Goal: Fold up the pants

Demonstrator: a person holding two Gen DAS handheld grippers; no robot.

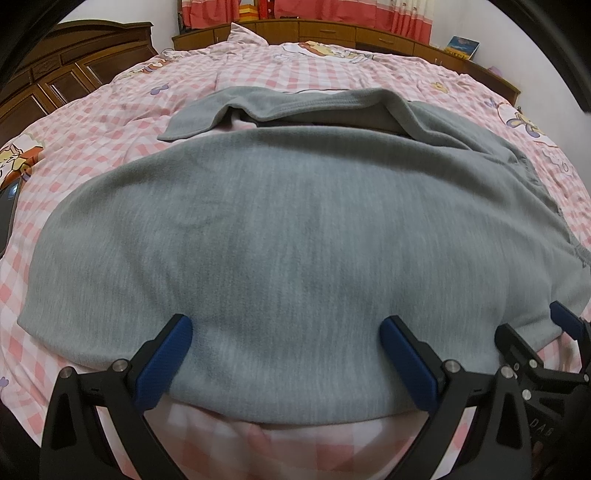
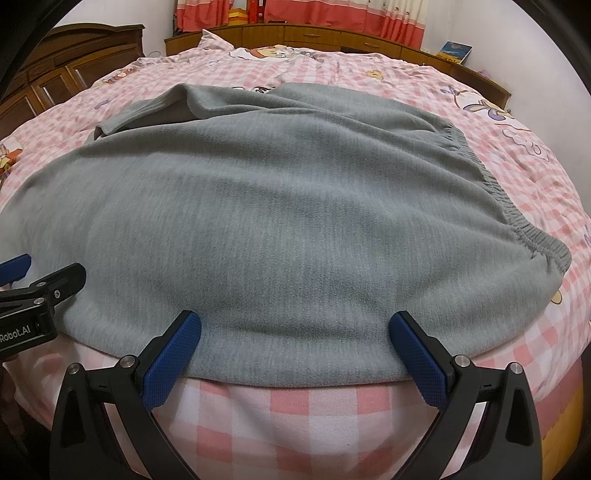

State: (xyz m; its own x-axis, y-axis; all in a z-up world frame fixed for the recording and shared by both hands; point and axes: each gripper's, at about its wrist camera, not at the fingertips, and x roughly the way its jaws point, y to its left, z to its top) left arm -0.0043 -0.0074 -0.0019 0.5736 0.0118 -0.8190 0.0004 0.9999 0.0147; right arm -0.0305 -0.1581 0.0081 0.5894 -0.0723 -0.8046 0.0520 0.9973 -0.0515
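Observation:
Grey pants [image 1: 277,229] lie spread across a pink checked bed cover, also in the right wrist view [image 2: 280,206]. The elastic waistband [image 2: 517,206] is at the right; a leg end [image 1: 192,125] lies folded back at the far left. My left gripper [image 1: 286,328] is open, its blue fingers resting over the near edge of the pants. My right gripper [image 2: 295,325] is open, fingers also straddling the near edge, further right. The right gripper shows at the lower right of the left wrist view [image 1: 554,332]; the left one shows at the left of the right wrist view [image 2: 33,288].
The bed cover [image 2: 295,413] drops off just below the grippers. A wooden headboard shelf [image 1: 332,33] runs along the far side, with a dark wardrobe [image 1: 55,74] at the left. A dark device [image 1: 7,214] lies on the bed at the far left.

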